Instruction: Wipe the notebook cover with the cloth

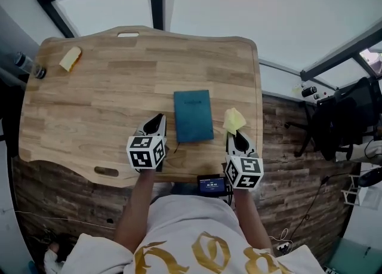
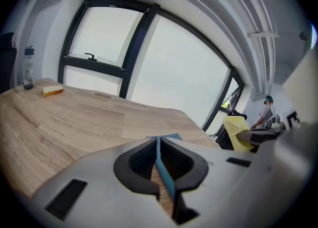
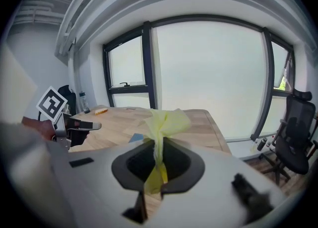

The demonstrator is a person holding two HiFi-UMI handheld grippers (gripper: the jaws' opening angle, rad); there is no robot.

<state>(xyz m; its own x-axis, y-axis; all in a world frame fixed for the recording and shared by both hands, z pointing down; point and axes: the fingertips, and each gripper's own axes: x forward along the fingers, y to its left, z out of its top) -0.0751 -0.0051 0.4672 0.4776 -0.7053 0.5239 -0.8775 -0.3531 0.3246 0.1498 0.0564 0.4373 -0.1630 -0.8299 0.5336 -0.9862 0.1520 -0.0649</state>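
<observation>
A teal notebook (image 1: 193, 116) lies flat on the wooden table (image 1: 101, 105), near its front edge. My left gripper (image 1: 160, 119) hovers just left of the notebook with its jaws shut and nothing between them. In the left gripper view (image 2: 158, 145) only a strip of the notebook (image 2: 170, 136) shows past the shut jaws. My right gripper (image 1: 234, 133) is just right of the notebook, shut on a crumpled yellow cloth (image 1: 234, 120). In the right gripper view (image 3: 158, 165) the cloth (image 3: 165, 124) bunches up above the jaws, and a notebook corner (image 3: 135, 137) shows to the left.
A yellow sponge (image 1: 70, 58) lies at the table's far left corner, with a bottle (image 1: 27, 64) beside it. A small dark device (image 1: 212, 184) sits at the front edge, close to my body. A black office chair (image 1: 343, 117) stands off to the right. Windows lie beyond the table.
</observation>
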